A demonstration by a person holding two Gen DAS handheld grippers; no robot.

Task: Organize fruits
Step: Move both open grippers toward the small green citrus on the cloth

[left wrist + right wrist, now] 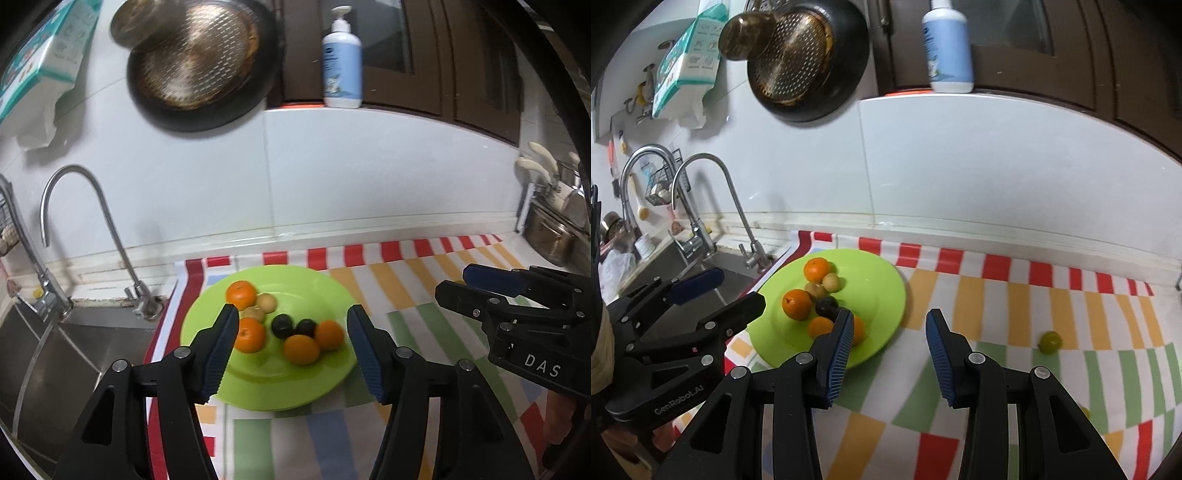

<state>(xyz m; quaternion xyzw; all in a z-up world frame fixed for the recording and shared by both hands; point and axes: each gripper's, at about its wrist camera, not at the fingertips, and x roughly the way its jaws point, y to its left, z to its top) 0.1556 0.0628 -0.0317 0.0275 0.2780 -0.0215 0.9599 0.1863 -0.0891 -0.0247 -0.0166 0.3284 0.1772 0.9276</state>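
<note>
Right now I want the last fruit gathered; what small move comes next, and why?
Probably swing the open right gripper right toward the green fruit lying alone on the striped cloth; the other fruit already sit on the green plate.

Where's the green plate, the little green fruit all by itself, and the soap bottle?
green plate (pixel 280 387), left wrist view, bare front rim
little green fruit (pixel 1050 341), right wrist view, its middle, on the striped cloth
soap bottle (pixel 341 70), left wrist view, its label
</note>
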